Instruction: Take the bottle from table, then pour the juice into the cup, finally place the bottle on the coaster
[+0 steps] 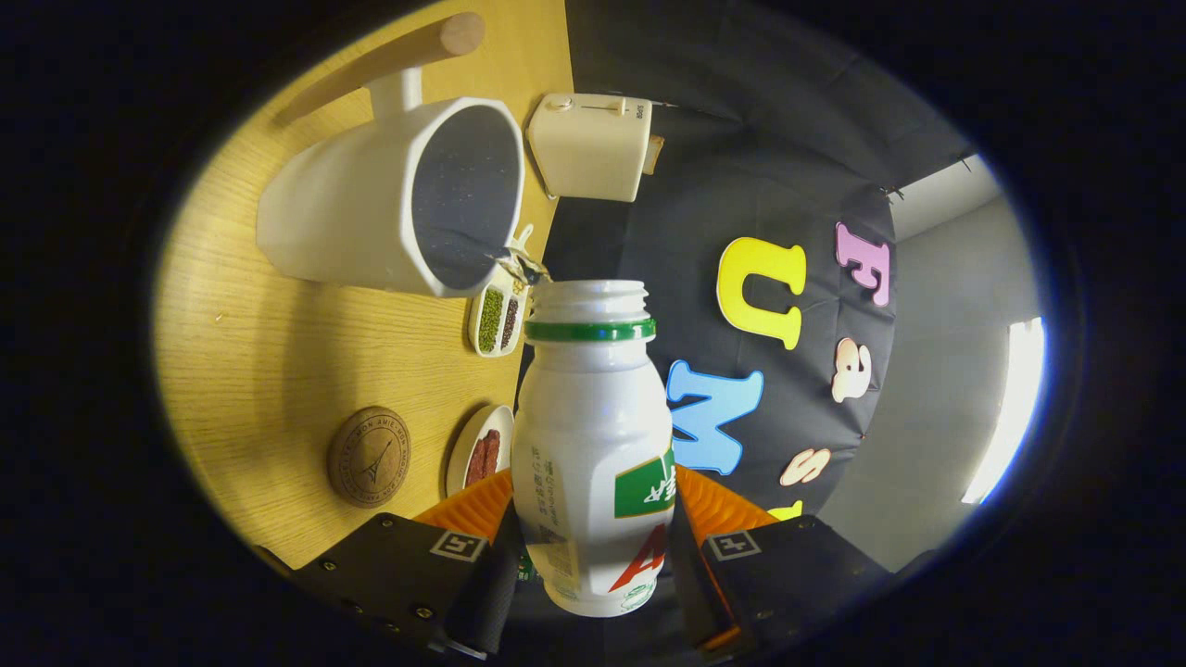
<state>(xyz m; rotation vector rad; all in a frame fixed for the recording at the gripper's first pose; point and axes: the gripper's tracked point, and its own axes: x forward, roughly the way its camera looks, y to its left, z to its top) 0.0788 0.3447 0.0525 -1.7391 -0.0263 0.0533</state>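
My gripper (593,542) is shut on a white plastic bottle (593,435) with a green neck ring and no cap; both fingers press its lower body. The whole view is rolled, so the bottle is tipped with its open mouth (590,295) next to the rim of a large white cup (389,199) with a dark inside and a wooden handle. A small splash of liquid shows between mouth and rim. A round wooden coaster (369,457) lies on the wooden table (278,361), beside my fingers and apart from the cup.
A white dish (498,320) with green and dark beans sits by the cup's rim. Another small white dish (480,451) with red pieces lies between coaster and bottle. A cream toaster (593,146) stands beyond the cup at the table's edge.
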